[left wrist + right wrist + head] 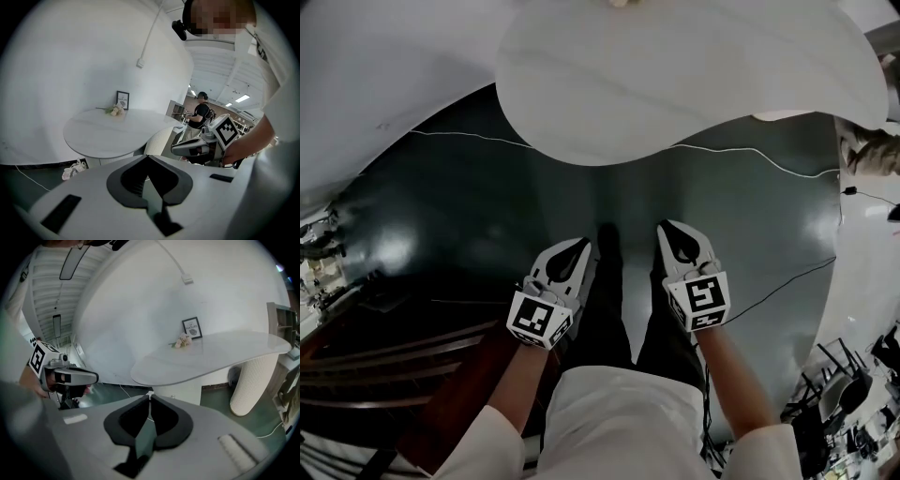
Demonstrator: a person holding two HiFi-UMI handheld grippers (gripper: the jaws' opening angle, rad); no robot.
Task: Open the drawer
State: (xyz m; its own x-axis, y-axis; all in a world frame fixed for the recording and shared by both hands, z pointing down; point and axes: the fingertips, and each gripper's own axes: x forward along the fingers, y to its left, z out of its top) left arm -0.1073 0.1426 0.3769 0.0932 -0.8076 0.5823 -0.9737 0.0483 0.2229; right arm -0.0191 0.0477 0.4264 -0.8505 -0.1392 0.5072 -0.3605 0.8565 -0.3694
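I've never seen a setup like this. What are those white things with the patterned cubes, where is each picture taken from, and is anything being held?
No robot here: a person holds a two-jaw gripper in each hand. The head view comes from a camera on the person's head, looking down at the left gripper, the right gripper and the dark floor. The other two cameras ride on the grippers and look along their jaws. Both show a white table bearing a small framed picture and flowers. Both grippers' jaws are together with nothing between them, so nothing is held.
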